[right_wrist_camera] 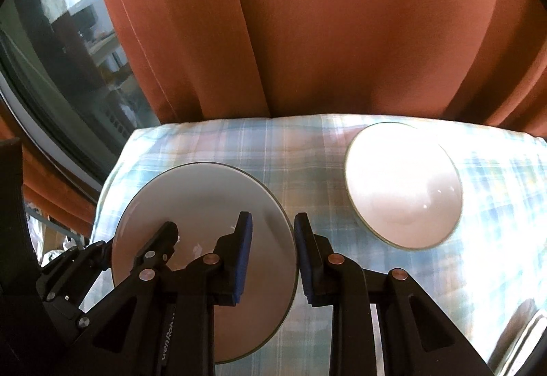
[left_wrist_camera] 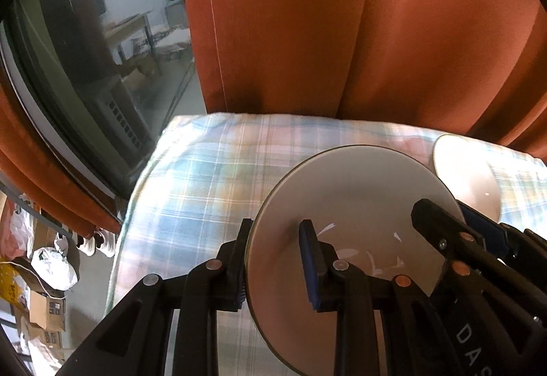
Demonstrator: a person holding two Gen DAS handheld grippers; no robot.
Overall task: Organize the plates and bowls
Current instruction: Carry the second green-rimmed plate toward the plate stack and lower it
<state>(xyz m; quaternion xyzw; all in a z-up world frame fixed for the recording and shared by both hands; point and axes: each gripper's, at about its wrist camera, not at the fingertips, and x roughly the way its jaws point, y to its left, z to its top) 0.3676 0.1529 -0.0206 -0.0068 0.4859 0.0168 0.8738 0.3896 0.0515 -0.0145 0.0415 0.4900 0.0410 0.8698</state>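
A white plate (left_wrist_camera: pixel 355 205) (right_wrist_camera: pixel 205 205) is tilted above the plaid tablecloth (left_wrist_camera: pixel 205 191) (right_wrist_camera: pixel 314 167). My left gripper (left_wrist_camera: pixel 277 259) straddles its left rim, one finger under and one finger over the plate, with a visible gap at the pads. My right gripper (right_wrist_camera: pixel 273 253) straddles its right rim the same way; it also shows in the left wrist view (left_wrist_camera: pixel 444 229). A white bowl (right_wrist_camera: pixel 403 184) (left_wrist_camera: pixel 468 177) sits on the cloth at the far right, in bright light.
An orange curtain (left_wrist_camera: pixel 342 34) (right_wrist_camera: pixel 342 34) hangs right behind the table. A glass window (left_wrist_camera: pixel 102 68) is at the left. The table's left edge (left_wrist_camera: pixel 130 205) drops to a floor with boxes and bags (left_wrist_camera: pixel 44 273).
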